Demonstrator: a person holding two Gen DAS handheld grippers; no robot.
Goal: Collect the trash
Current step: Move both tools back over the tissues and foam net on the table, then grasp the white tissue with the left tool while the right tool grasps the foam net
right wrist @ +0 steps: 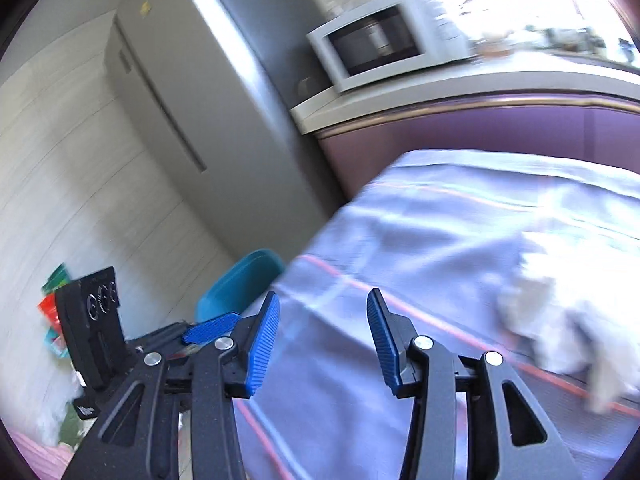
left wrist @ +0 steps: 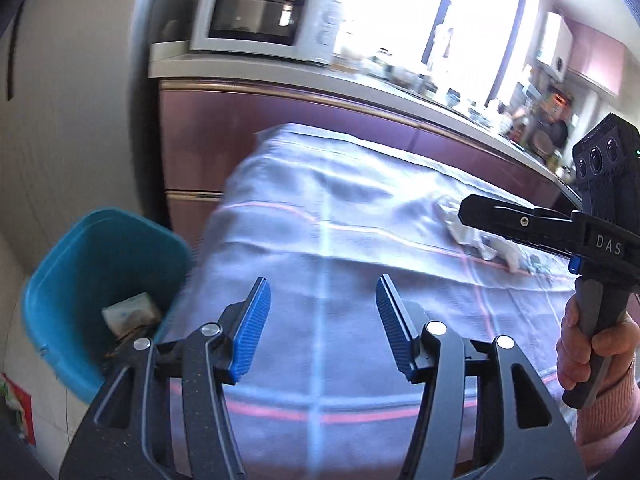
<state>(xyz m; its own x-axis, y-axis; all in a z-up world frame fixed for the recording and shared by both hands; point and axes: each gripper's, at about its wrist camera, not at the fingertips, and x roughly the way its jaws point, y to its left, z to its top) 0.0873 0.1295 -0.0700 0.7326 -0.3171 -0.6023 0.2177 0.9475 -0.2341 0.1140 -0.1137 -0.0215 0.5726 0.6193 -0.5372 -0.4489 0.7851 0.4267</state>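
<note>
Both were between pickups: left gripper [left wrist: 322,306] and right gripper [right wrist: 322,320] each stood roughly half open, holding nothing. Crumpled tissue [left wrist: 486,240] still lay on the tablecloth [left wrist: 320,200], bin [left wrist: 68,280] off its left edge. Next I needed to reach for that tissue.

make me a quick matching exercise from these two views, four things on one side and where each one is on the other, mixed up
Things:
1. teal bin
2. microwave
3. crumpled white tissue
4. left tongs

Places:
A. on the counter above the purple cabinets
B. on the floor beside the table's edge, with some trash inside
C. lying on the striped cloth
D. open and empty above the cloth

Pairs: 1-B, 2-A, 3-C, 4-D
</note>
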